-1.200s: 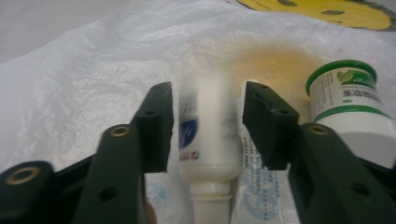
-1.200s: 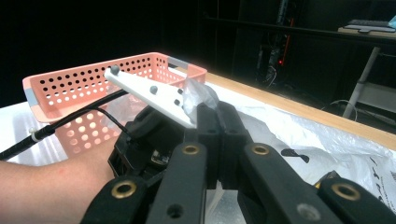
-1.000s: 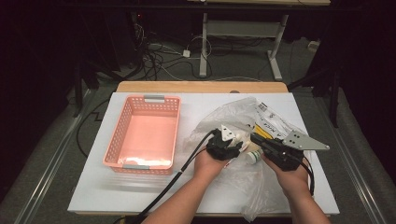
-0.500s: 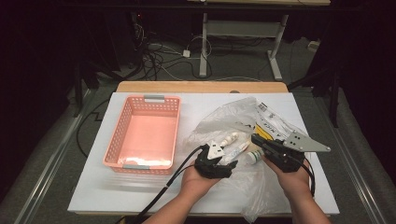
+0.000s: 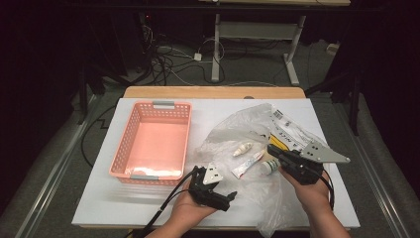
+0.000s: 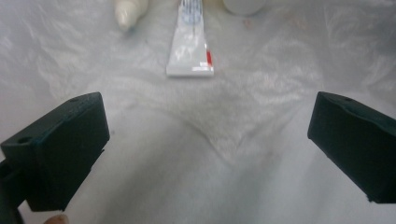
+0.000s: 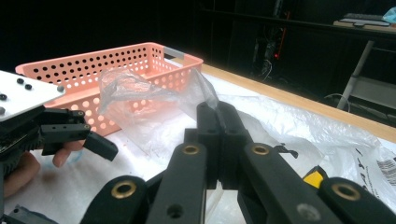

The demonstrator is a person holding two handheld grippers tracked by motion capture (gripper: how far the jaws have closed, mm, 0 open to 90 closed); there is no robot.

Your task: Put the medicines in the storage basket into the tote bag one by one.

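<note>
Right tongs [image 7: 218, 114] pinching plastic bag [image 7: 149, 100]; 3 blurred items cut off beyond.

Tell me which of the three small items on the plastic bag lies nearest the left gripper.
The flat white tube; the cream shell-shaped piece and small bottle lie farther off.

Lighting falls from overhead onto the white rectangular table top [image 5: 124, 198], which reads bright; surroundings are near black. The crinkled clear plastic bag [image 5: 247, 134] shows mild glare. The left gripper view is soft and washed out; the right gripper view blurs its nearest parts.
</note>
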